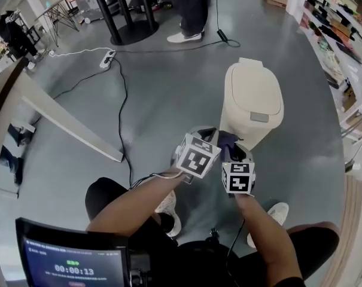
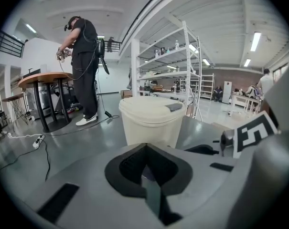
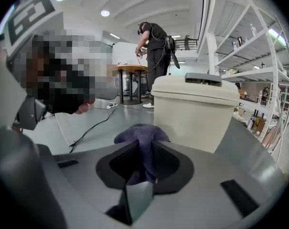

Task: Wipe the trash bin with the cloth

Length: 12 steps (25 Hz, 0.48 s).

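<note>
Trash bin just beyond my grippers, cloth pinched in my right gripper near the bin's front wall, left gripper clenched empty beside the bin, bin's base hidden behind both grippers from overhead.

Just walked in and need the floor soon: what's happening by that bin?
A person holds two grippers. The right gripper is shut on a crumpled purple cloth, just short of the closed cream plastic trash bin on the grey floor. The left gripper is shut, empty. No wiping contact shows yet.
</note>
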Each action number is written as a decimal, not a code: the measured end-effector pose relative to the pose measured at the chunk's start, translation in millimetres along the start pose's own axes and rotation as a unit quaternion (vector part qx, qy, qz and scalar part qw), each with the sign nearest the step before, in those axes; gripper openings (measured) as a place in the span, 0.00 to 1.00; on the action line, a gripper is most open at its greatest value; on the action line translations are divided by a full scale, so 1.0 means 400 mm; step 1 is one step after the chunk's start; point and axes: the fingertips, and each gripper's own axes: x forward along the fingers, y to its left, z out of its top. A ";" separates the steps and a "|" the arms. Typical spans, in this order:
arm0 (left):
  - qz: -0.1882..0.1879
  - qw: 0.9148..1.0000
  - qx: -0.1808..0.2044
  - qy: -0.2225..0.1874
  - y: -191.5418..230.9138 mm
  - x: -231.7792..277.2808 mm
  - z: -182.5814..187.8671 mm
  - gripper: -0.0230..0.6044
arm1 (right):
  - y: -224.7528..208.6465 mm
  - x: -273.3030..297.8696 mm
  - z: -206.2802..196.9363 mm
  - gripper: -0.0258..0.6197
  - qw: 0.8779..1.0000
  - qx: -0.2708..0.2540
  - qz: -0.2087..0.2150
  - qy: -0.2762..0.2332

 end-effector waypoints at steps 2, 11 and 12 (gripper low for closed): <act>0.007 1.000 -0.004 0.003 0.027 -0.029 -0.017 0.03 | 0.028 0.012 -0.004 0.15 1.000 0.000 0.006 0.008; 0.016 0.999 -0.029 0.000 0.045 -0.046 -0.014 0.03 | -0.017 0.018 -0.046 0.15 0.999 0.012 -0.014 0.035; 0.013 0.999 -0.030 -0.003 0.038 -0.040 -0.005 0.03 | -0.032 0.015 -0.052 0.15 0.999 0.014 -0.019 0.038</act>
